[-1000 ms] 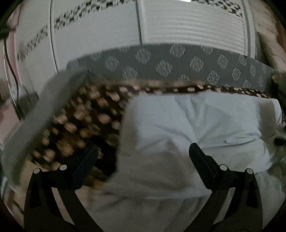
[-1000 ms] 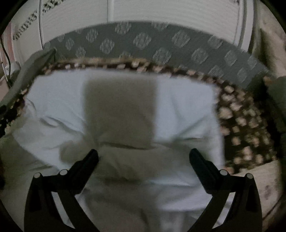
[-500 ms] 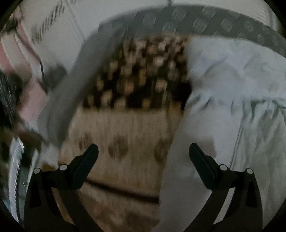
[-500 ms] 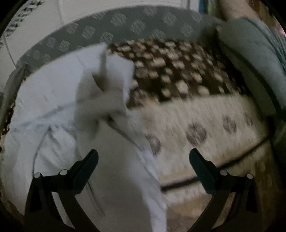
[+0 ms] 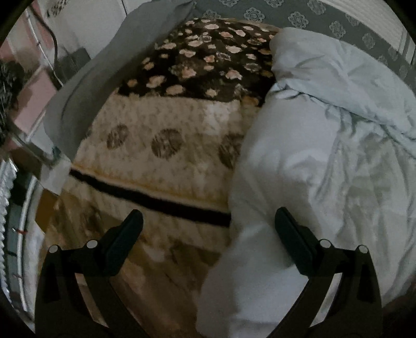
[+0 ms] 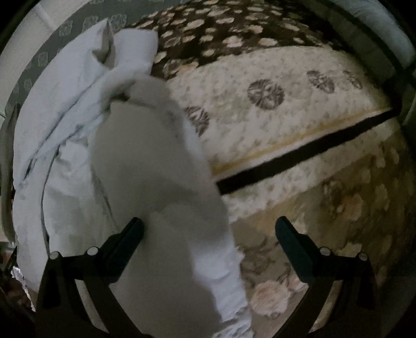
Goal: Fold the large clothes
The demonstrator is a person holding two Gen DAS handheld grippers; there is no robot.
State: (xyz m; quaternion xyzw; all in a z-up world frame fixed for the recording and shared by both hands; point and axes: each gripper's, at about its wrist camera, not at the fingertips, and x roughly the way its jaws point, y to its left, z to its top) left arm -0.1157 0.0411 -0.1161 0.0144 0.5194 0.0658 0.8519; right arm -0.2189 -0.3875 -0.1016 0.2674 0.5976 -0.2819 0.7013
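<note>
A large pale blue-white garment (image 5: 325, 145) lies crumpled on a bed with a patterned blanket (image 5: 166, 145). In the left wrist view its left edge runs down between the fingers of my open, empty left gripper (image 5: 208, 228), which hovers over that edge. In the right wrist view the garment (image 6: 145, 166) fills the left half, with a long sleeve or leg part running down to the near edge. My right gripper (image 6: 210, 234) is open and empty above the garment's right edge.
The blanket (image 6: 299, 109) is dark brown with pale flowers at the far end, cream with round motifs and a black stripe nearer. A grey pillow (image 5: 85, 85) lies at the bed's left side. A grey patterned headboard (image 5: 312, 18) stands behind.
Both grippers have pulled back and swung outward from over the middle of the garment to its left and right edges. The garment's near part now lies bunched and lengthwise.
</note>
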